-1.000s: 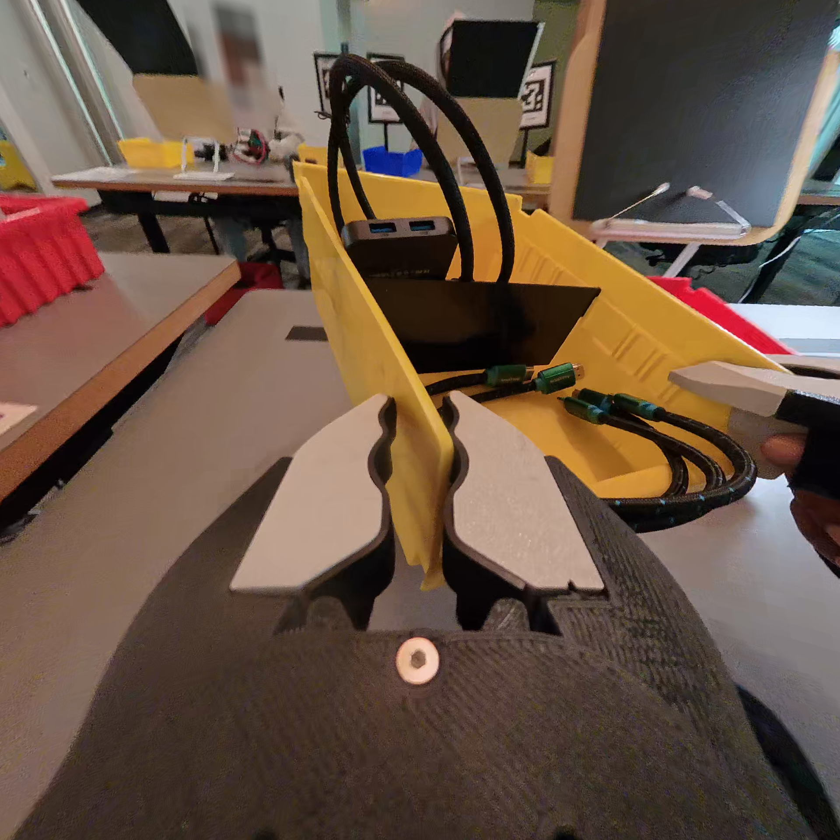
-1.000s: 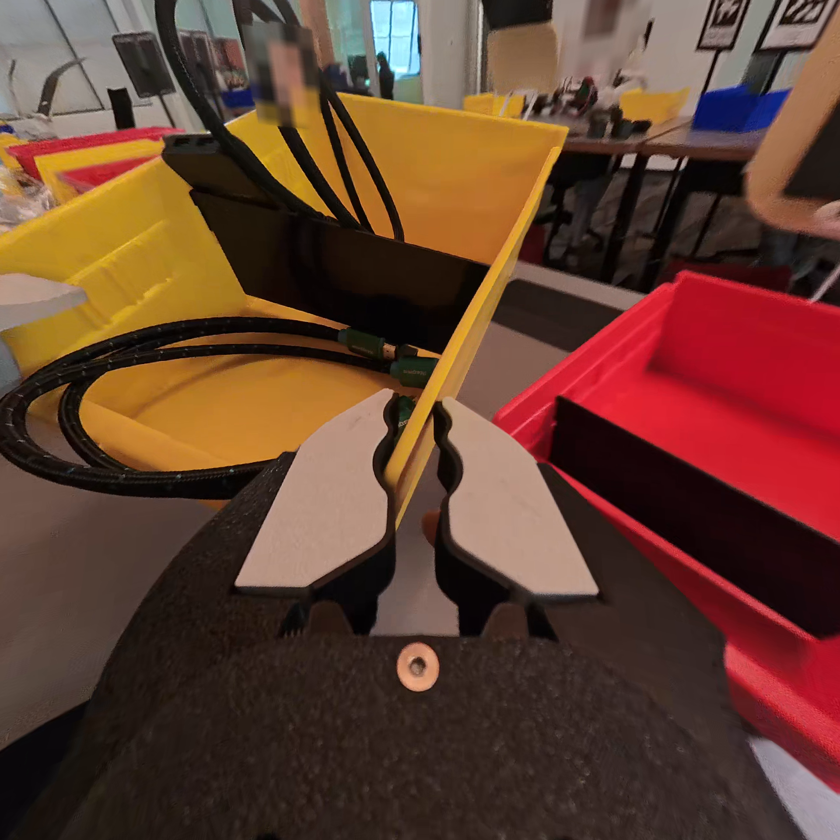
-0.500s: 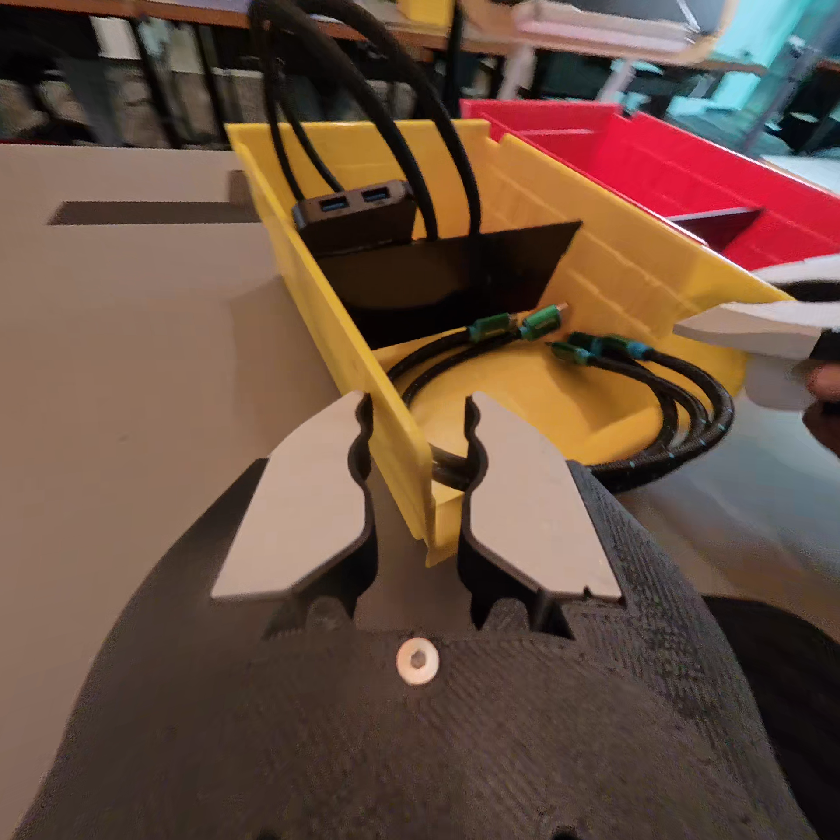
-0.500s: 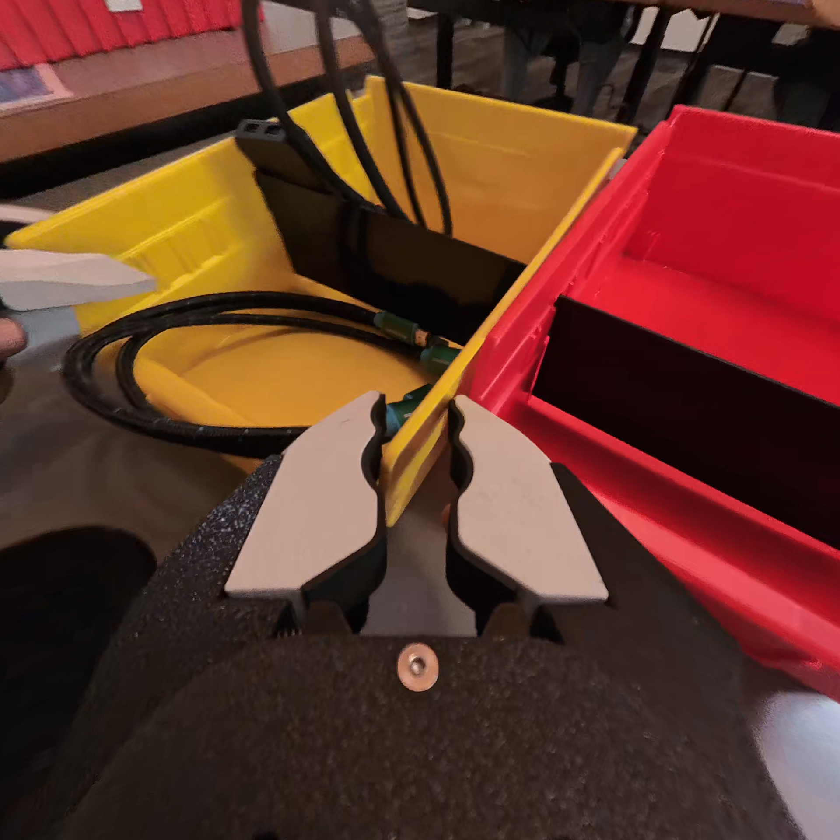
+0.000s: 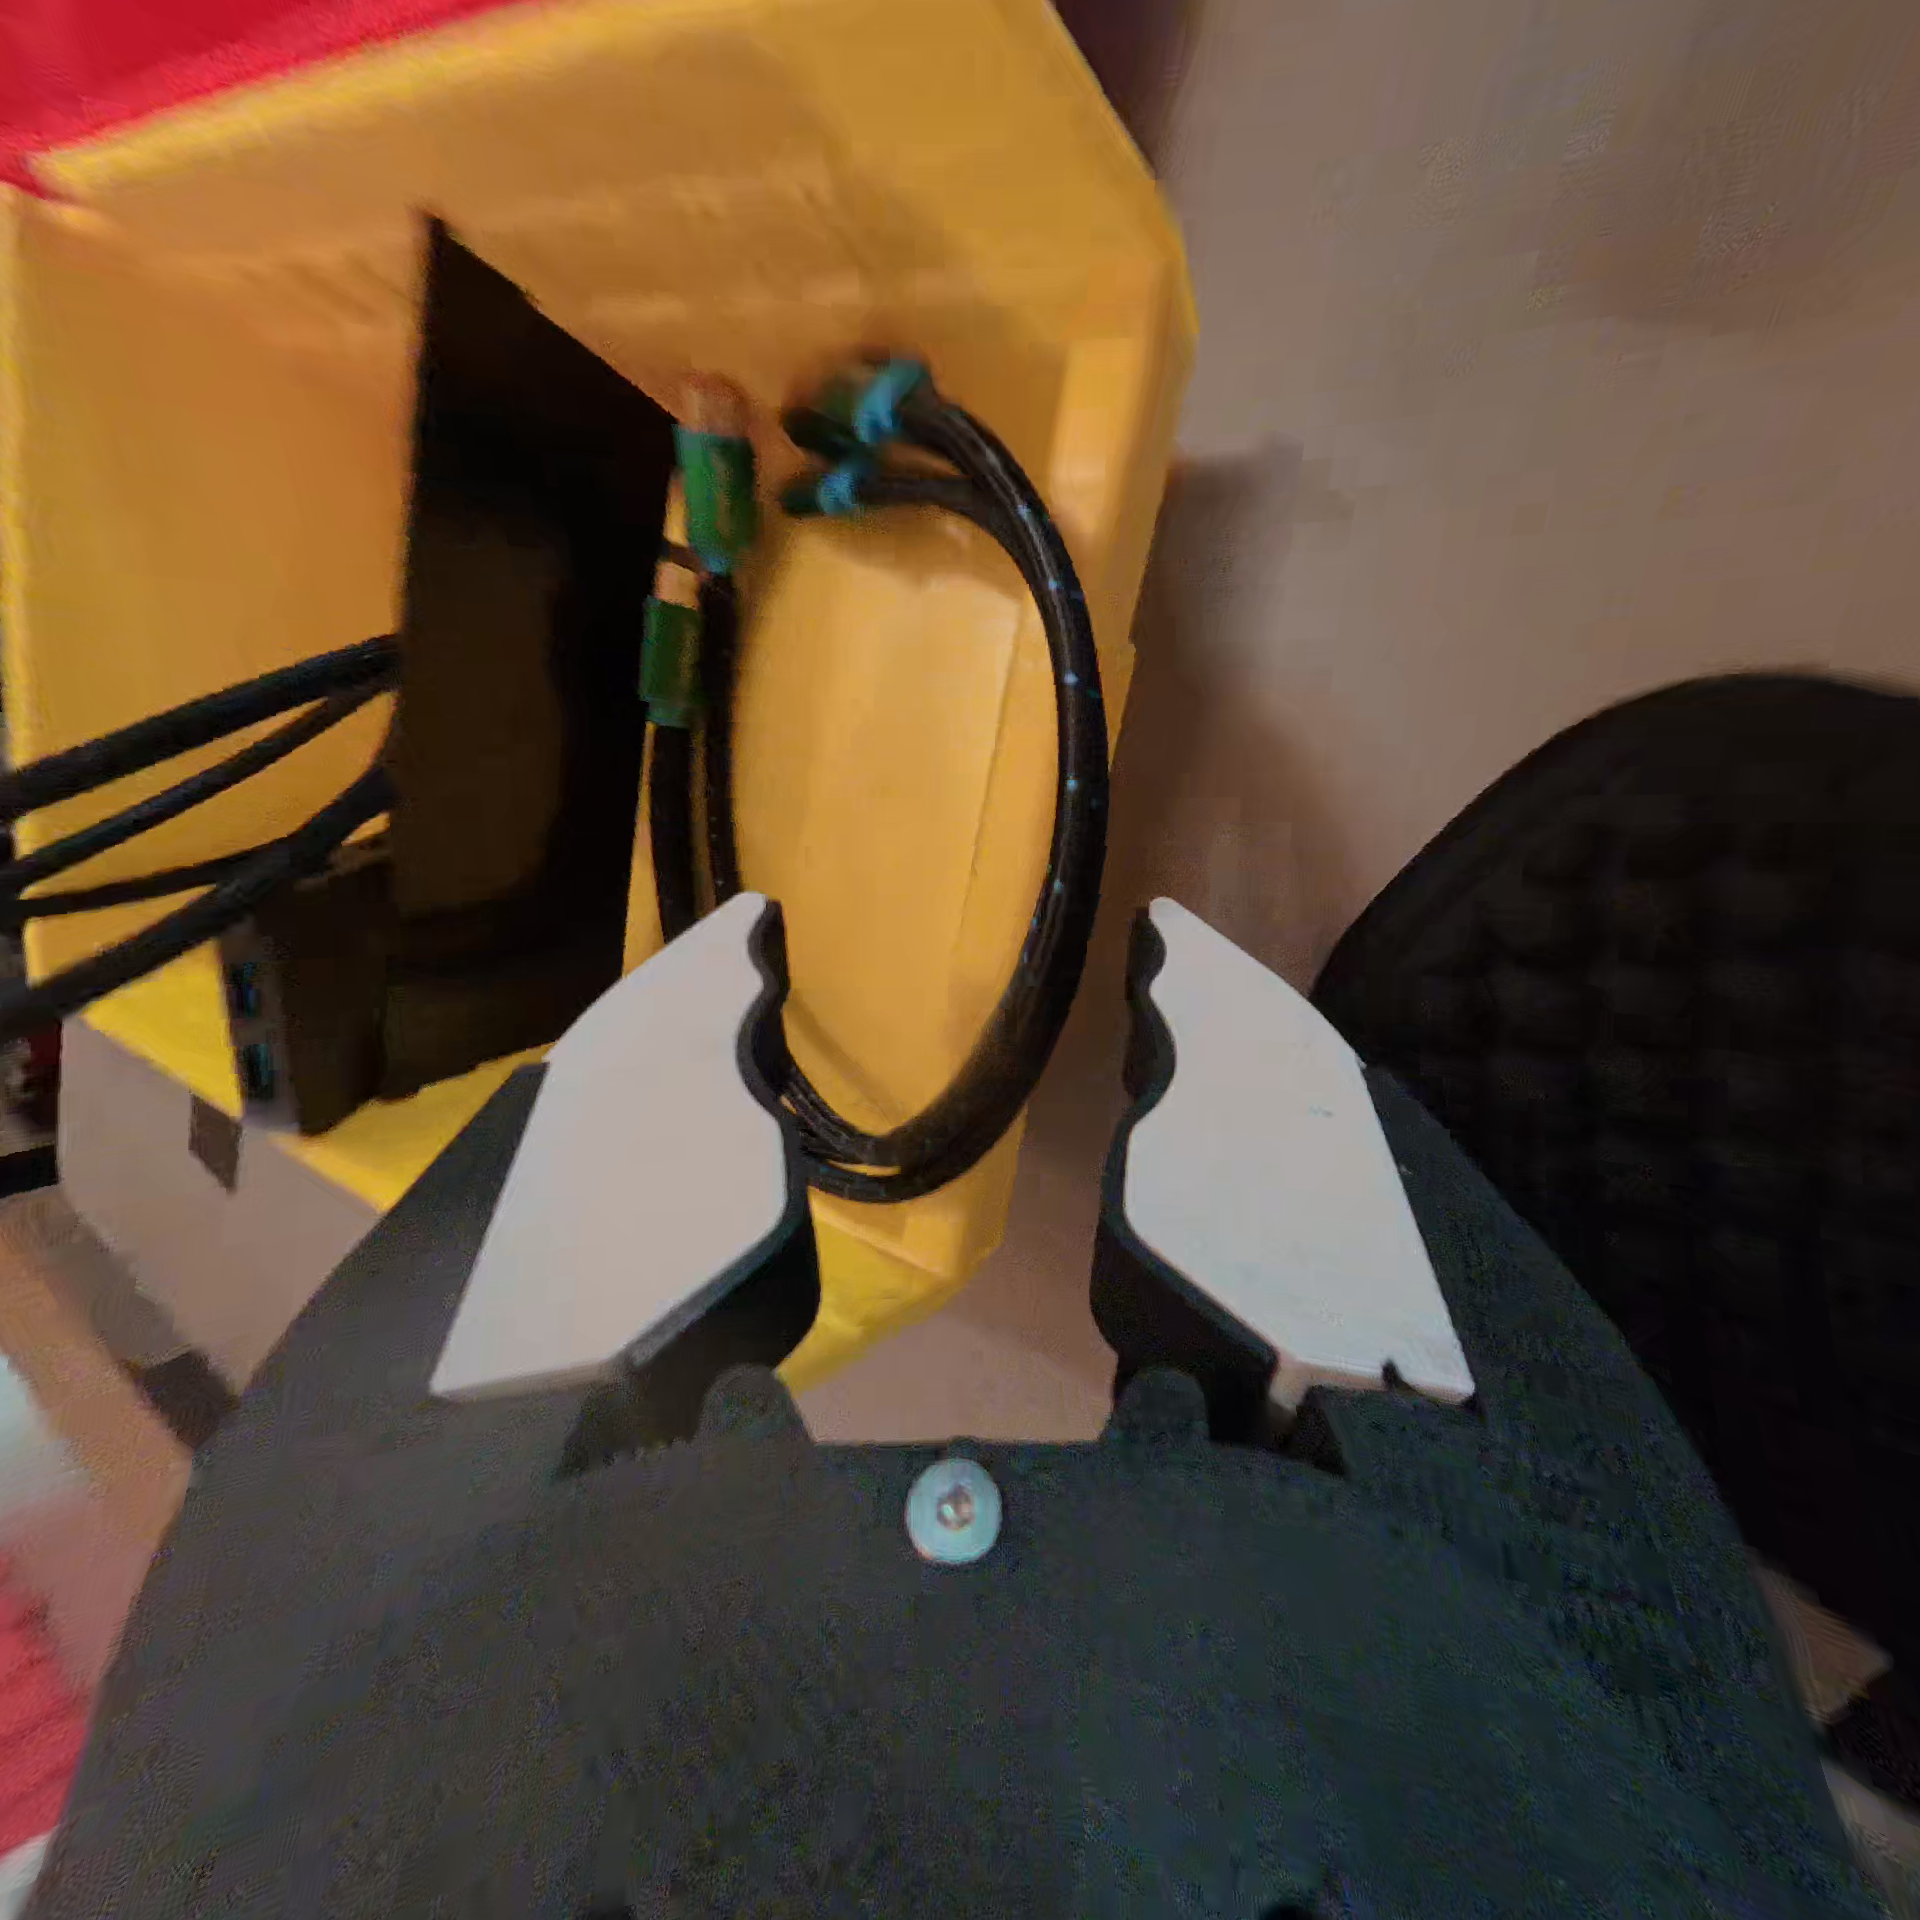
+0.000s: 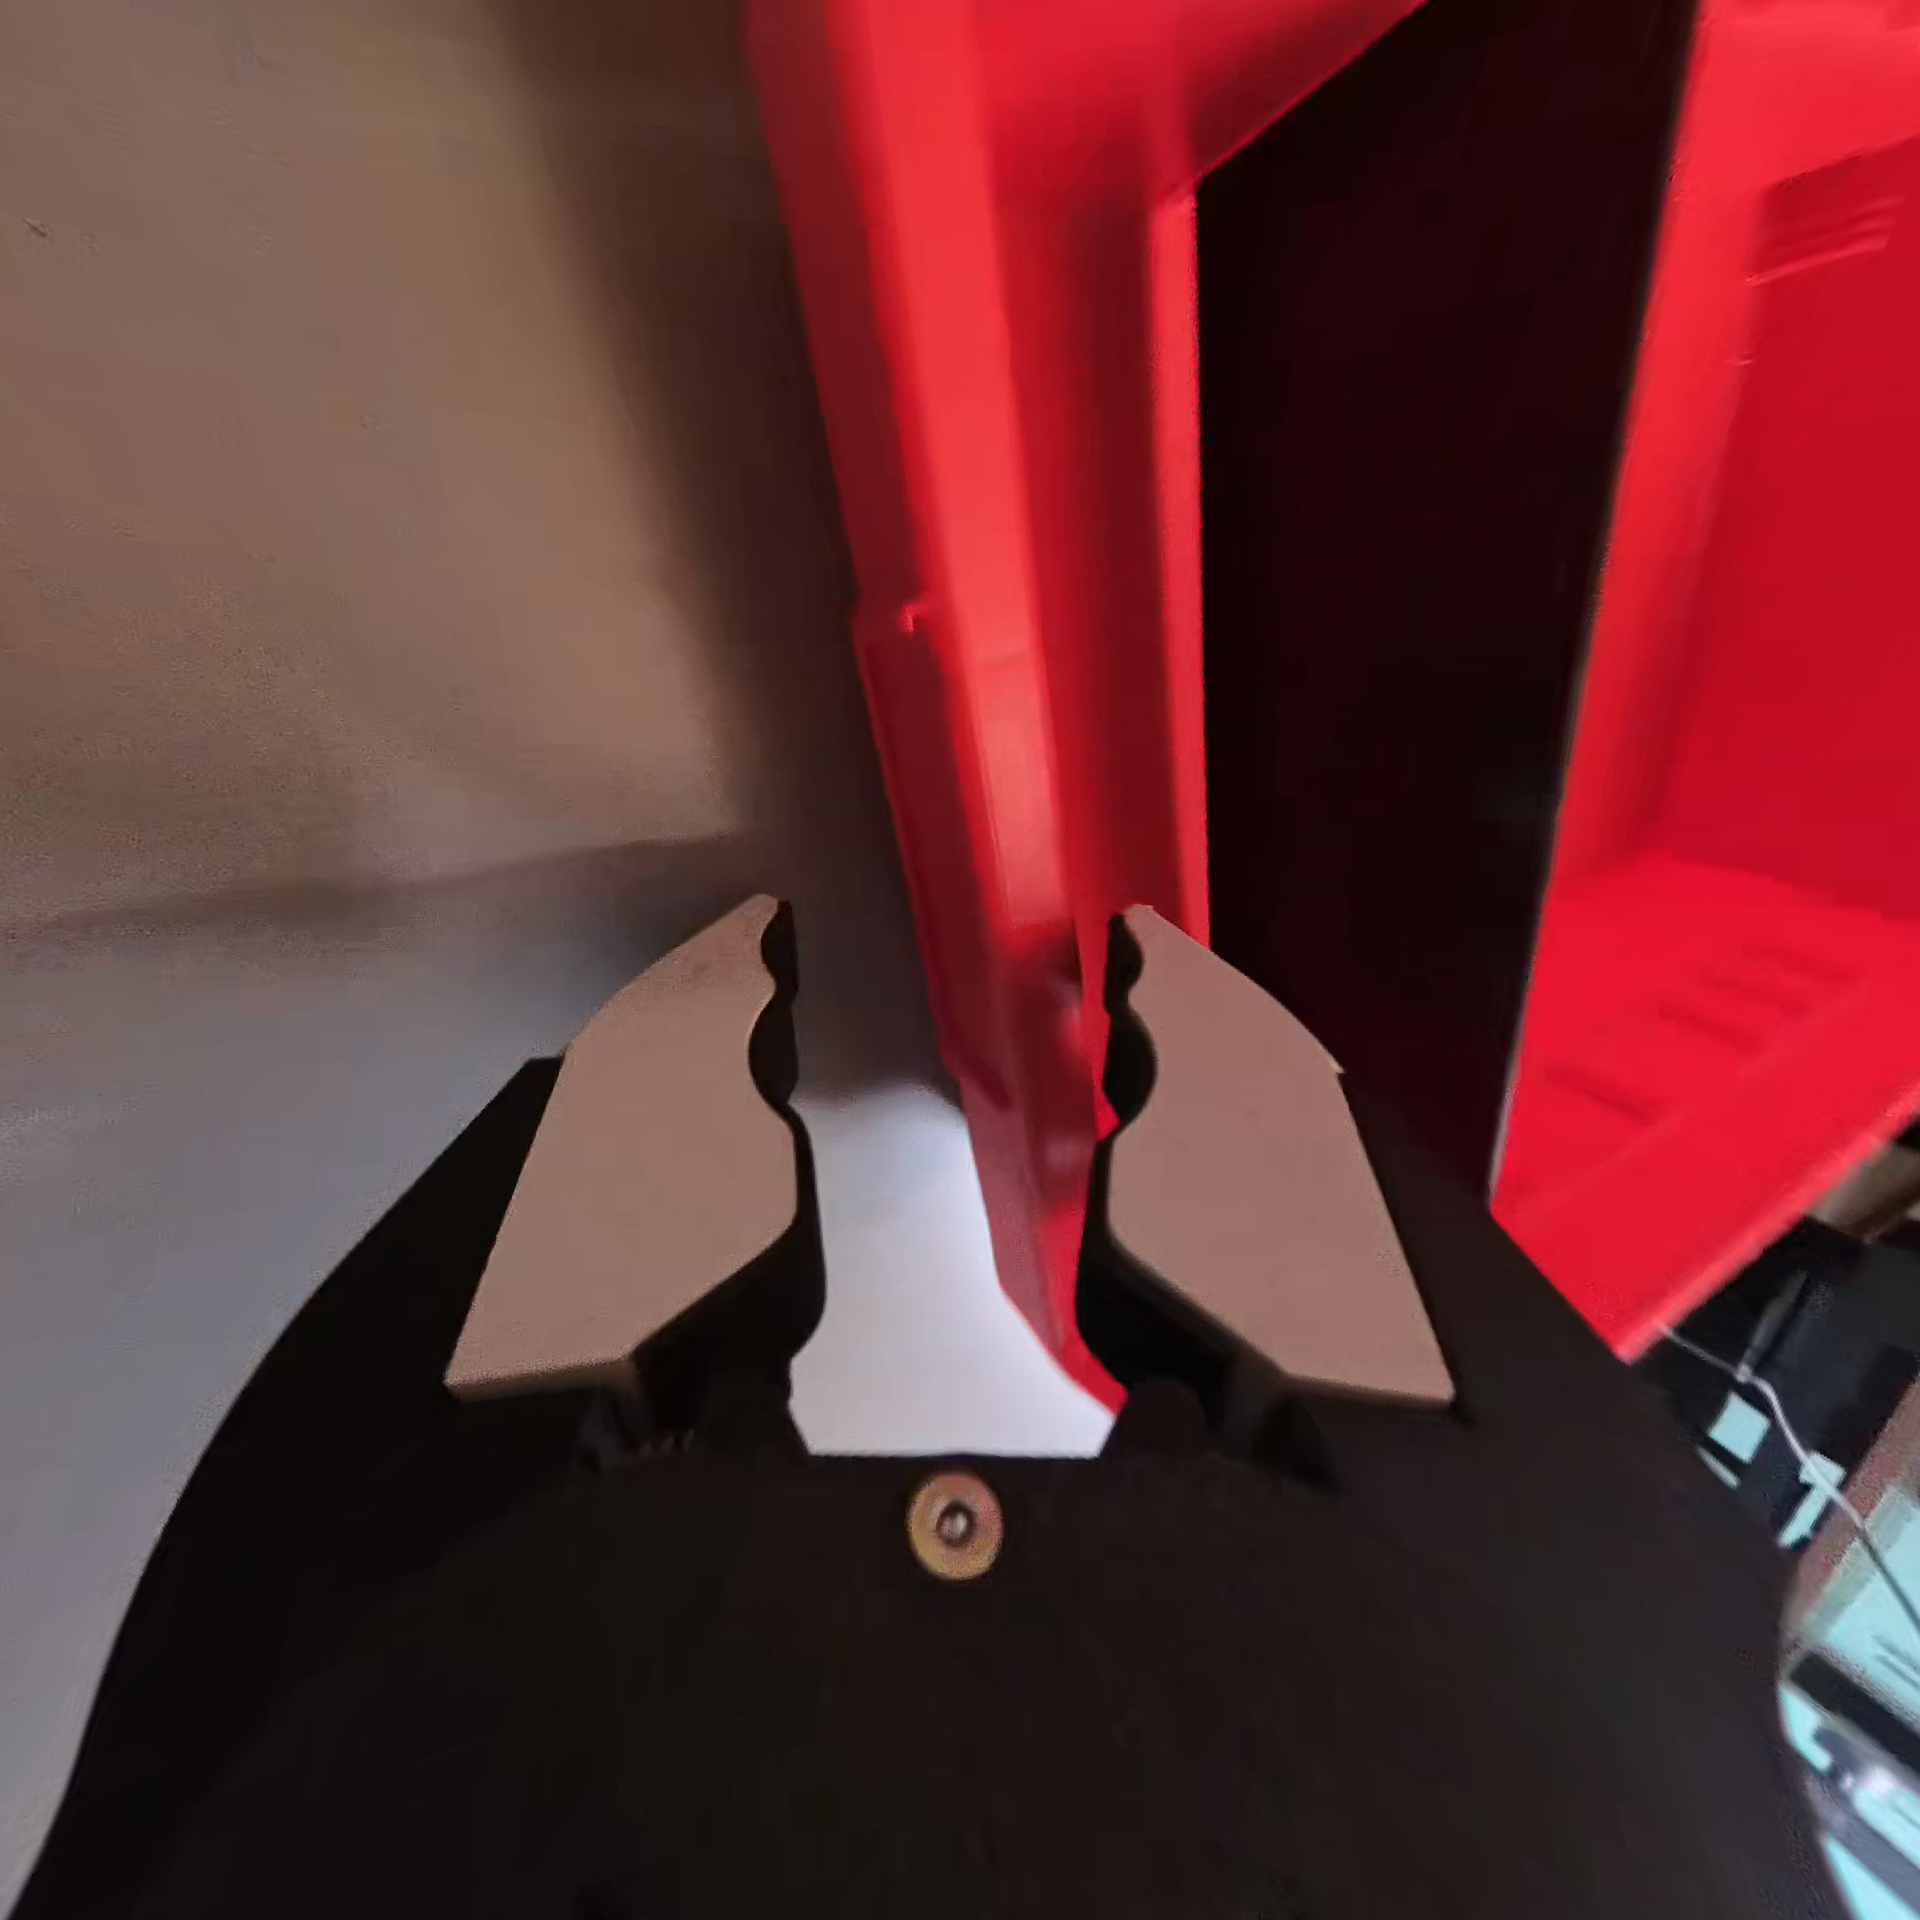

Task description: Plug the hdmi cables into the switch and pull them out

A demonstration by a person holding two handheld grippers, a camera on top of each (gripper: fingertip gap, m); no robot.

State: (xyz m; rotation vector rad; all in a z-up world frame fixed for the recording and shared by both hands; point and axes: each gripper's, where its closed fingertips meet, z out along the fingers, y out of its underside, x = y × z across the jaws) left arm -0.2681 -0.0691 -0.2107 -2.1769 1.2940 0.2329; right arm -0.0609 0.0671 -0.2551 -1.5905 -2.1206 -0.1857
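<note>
In the left wrist view, which is blurred and rolled sideways, a yellow bin [image 5: 727, 208] holds coiled black hdmi cables [image 5: 1060, 727] with green plugs [image 5: 717, 499]. A black divider [image 5: 509, 623] crosses the bin. Beyond it sits the black switch [image 5: 281, 1029] with blue ports, and thick black cables [image 5: 187, 748] run off to the left. My left gripper [image 5: 958, 914] is open and empty, just in front of the cable loop and the bin's low front edge. My right gripper [image 6: 948, 916] is open, with the red bin's wall [image 6: 987, 520] between its fingers, close to the right finger.
The red bin has a black divider [image 6: 1351, 623] inside. The grey table top [image 6: 312, 520] lies to its left. The right gripper's black body [image 5: 1662, 1039] shows at the right of the left wrist view. A red edge [image 5: 156, 62] shows behind the yellow bin. The gap from one gripper's tips to the other's is roughly 25 centimeters. Between my left fingertips and the black switch [image 5: 281, 1029] there is roughly 12 centimeters.
Both grippers have let go of the yellow bin's side walls and opened wide. Both views have rolled sideways. The right gripper has moved over to the red bin's wall.
</note>
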